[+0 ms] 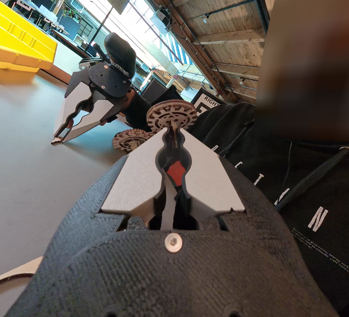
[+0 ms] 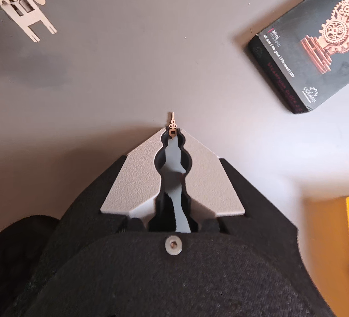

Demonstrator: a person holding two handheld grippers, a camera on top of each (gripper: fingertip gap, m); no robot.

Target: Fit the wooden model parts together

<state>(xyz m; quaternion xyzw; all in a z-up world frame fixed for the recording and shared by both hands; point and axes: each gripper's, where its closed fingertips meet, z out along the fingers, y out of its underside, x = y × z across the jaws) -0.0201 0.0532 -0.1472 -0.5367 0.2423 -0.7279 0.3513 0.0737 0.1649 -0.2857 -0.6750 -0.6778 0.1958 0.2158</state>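
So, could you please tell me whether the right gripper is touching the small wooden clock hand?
Touching. The right wrist view shows the right gripper with its fingers closed on the round base of the clock hand, whose pointed end sticks out past the tips.

My left wrist camera sits low, almost at table [image 1: 37, 175] level, and tilts upward across the grey surface toward the ceiling and windows, its own fingers filling the lower centre. My right wrist camera looks nearly straight down on the same table [image 2: 132, 62] from close above. The shared part: the right gripper [image 1: 61, 138] shows at left centre of the left view, tips on the table.
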